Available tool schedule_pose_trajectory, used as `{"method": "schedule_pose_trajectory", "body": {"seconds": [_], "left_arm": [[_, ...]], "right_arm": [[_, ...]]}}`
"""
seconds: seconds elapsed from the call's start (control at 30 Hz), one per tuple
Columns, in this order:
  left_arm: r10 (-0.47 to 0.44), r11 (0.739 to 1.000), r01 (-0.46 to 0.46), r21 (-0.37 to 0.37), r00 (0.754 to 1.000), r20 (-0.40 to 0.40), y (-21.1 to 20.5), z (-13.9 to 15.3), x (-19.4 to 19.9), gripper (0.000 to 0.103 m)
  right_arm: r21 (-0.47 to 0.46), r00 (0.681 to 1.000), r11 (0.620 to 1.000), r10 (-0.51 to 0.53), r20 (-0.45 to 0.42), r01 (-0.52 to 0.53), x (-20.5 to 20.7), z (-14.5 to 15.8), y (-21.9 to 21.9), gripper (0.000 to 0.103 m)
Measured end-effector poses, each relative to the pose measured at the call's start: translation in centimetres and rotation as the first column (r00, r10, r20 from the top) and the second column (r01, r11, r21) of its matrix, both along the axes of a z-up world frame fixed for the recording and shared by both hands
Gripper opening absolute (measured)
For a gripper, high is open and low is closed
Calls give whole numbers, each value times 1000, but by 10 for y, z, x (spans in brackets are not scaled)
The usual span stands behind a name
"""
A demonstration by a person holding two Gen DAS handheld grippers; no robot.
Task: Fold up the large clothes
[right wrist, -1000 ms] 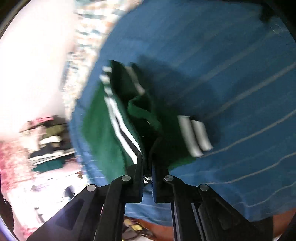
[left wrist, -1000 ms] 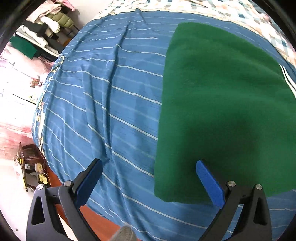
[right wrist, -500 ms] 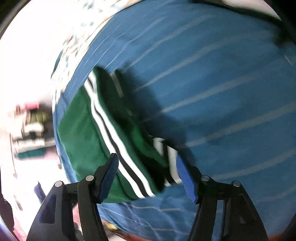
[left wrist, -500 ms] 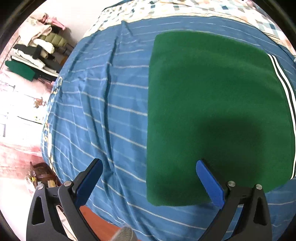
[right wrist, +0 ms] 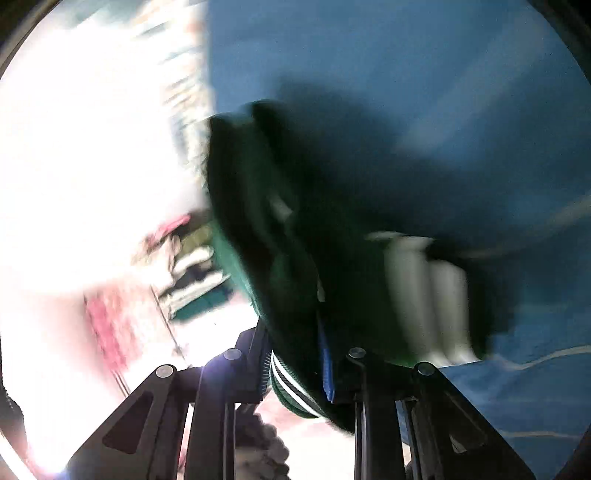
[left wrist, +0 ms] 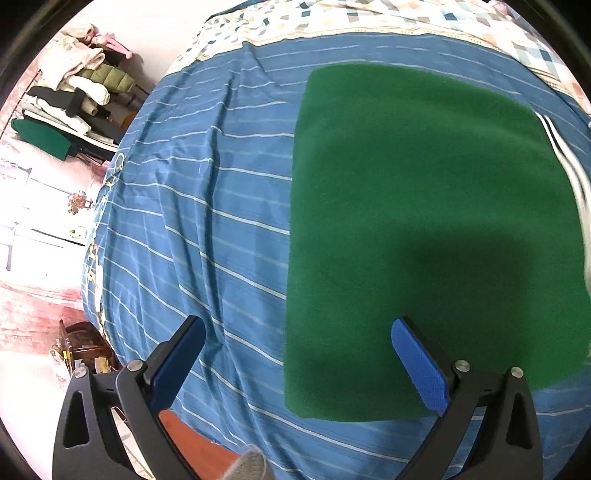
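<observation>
A folded green garment [left wrist: 424, 229] with white stripes at its right edge lies flat on the blue striped bedspread [left wrist: 207, 221]. My left gripper [left wrist: 295, 365] is open and empty, hovering above the garment's near left corner. In the blurred right wrist view, my right gripper [right wrist: 299, 362] is shut on the green garment's [right wrist: 273, 236] striped edge, with the cloth lifted and bunched in front of the camera. White stripes [right wrist: 424, 295] show on the hanging part.
A rack piled with clothes [left wrist: 70, 99] stands beyond the bed's left side. A patterned quilt [left wrist: 369, 18] lies along the far edge of the bed. A small dark wooden piece of furniture [left wrist: 81, 354] sits on the floor at the left.
My right gripper opened half a second ago and has shut again on the garment's striped edge, lifting it. The left gripper has stayed open, with the garment shifting slightly in its view.
</observation>
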State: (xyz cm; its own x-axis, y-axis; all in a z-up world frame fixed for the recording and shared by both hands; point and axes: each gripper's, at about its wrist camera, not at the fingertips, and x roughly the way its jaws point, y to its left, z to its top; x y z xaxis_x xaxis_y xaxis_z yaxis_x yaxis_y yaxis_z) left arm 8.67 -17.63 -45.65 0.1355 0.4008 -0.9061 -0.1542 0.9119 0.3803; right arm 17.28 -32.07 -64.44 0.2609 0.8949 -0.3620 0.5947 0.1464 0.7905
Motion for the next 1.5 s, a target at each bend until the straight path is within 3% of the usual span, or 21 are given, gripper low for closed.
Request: {"method": "schedule_pose_trajectory", "body": {"seconds": [0.1, 0.13, 0.2, 0.3, 0.4, 0.5, 0.57, 0.6, 0.63, 0.67, 0.73, 0.8, 0.87, 0.93, 1.03, 1.17, 1.2, 1.3, 1.37, 1.43, 1.5], "left_arm": [[17, 1000, -17, -4, 1000, 4, 4, 4, 3, 103], [18, 1000, -18, 4, 1000, 17, 5, 8, 5, 103], [18, 1000, -19, 18, 999, 42, 8, 16, 8, 103], [23, 999, -26, 39, 997, 74, 17, 23, 16, 103], [40, 997, -47, 66, 994, 104, 29, 26, 32, 103], [64, 995, -73, 70, 991, 117, 40, 20, 53, 103], [69, 993, -79, 83, 990, 121, 46, 14, 67, 103], [75, 993, -86, 85, 989, 128, 49, 13, 74, 103], [78, 993, -90, 82, 988, 135, 50, 14, 78, 103], [84, 993, -96, 75, 986, 145, 52, 16, 82, 103], [90, 993, -102, 64, 982, 164, 56, 19, 86, 103], [83, 992, -97, 76, 984, 160, 56, 19, 88, 103], [81, 992, -93, 79, 985, 150, 57, 18, 87, 103], [81, 992, -94, 80, 985, 151, 57, 22, 81, 103], [91, 992, -103, 73, 984, 150, 59, 26, 68, 103], [122, 989, -131, 69, 985, 125, 63, 24, 50, 103], [132, 988, -140, 66, 984, 116, 64, 22, 46, 103], [176, 983, -180, 29, 979, 100, 71, 22, 39, 103], [196, 980, -198, 6, 975, 109, 74, 25, 40, 103], [200, 979, -202, 0, 973, 110, 77, 26, 46, 103], [198, 980, -199, -2, 974, 114, 80, 27, 56, 103]], "right_arm": [[-42, 997, 997, 60, -54, -63, 3, -19, -1, 31], [-129, 990, 982, 137, -34, -141, 13, -3, 0, 58], [-407, 966, 882, 258, -5, -237, 32, 39, 0, 76], [-596, 936, 773, 338, 97, -217, 60, 89, 3, 76], [-606, 889, 760, 420, 183, -235, 102, 108, 21, 76], [-553, 846, 771, 493, 202, -317, 146, 95, 50, 75], [-572, 820, 728, 549, 158, -377, 166, 85, 58, 38], [-557, 823, 738, 545, 158, -382, 168, 82, 64, 19], [-529, 836, 767, 519, 177, -364, 168, 81, 67, 10], [-461, 873, 836, 434, 221, -299, 169, 90, 58, 10], [-447, 919, 871, 326, 221, -201, 165, 97, 37, 10], [-511, 937, 830, 326, 123, -222, 161, 83, 27, 13], [-451, 940, 853, 331, 77, -263, 158, 66, 25, 25], [-396, 941, 877, 329, 82, -272, 148, 72, 16, 59], [-409, 934, 871, 340, 104, -272, 112, 96, -11, 81], [-326, 910, 858, 414, -16, -396, 27, 53, 6, 81], [-316, 910, 861, 413, -26, -400, 21, 40, 10, 73], [-87, 973, 969, 226, -42, -229, 0, 7, 18, 45], [101, 987, 986, 139, -87, -130, -8, -3, 18, 43], [-99, 950, 946, 300, -86, -308, 7, 18, 13, 52], [-352, 872, 799, 468, -144, -487, 31, 53, 9, 67]]}}
